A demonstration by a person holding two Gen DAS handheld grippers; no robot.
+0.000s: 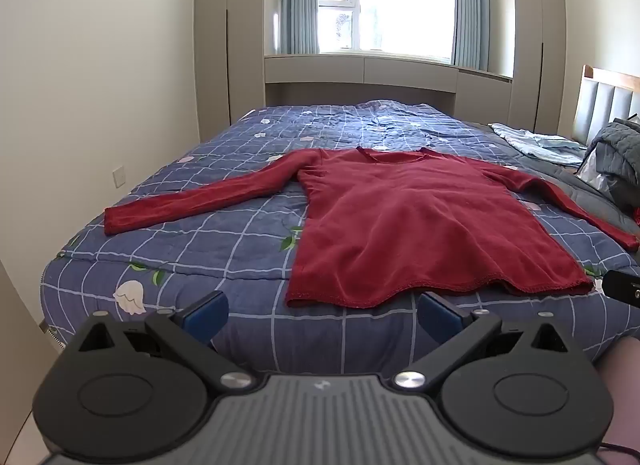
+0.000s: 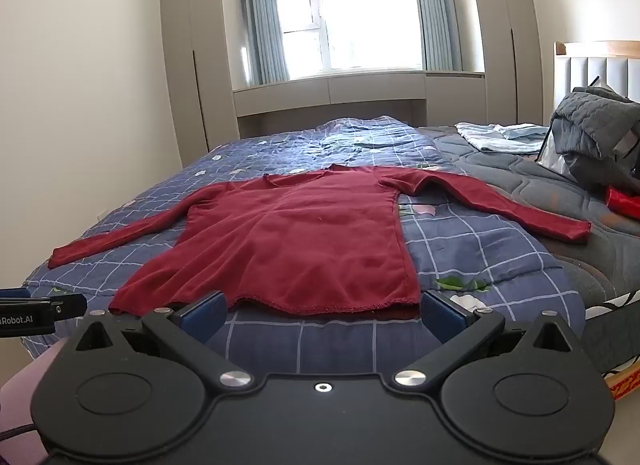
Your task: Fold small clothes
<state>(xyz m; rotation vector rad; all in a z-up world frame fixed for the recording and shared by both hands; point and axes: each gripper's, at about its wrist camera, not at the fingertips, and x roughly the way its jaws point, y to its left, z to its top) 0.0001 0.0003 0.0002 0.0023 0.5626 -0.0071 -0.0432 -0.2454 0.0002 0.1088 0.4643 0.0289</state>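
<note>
The red top lay flat on the bed, sleeves spread. The left tongs and right tongs stood wide, empty, short of the hem. A pinch into the checked quilt would likely drag bedding into the fold.

The red item beside the grey quilt is cut off by the picture's edge, its kind unclear.

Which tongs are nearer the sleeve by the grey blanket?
Probably the right tongs. They hang open at the red top's hem, on the side where that sleeve reaches the grey blanket. The left tongs face the other sleeve.
</note>
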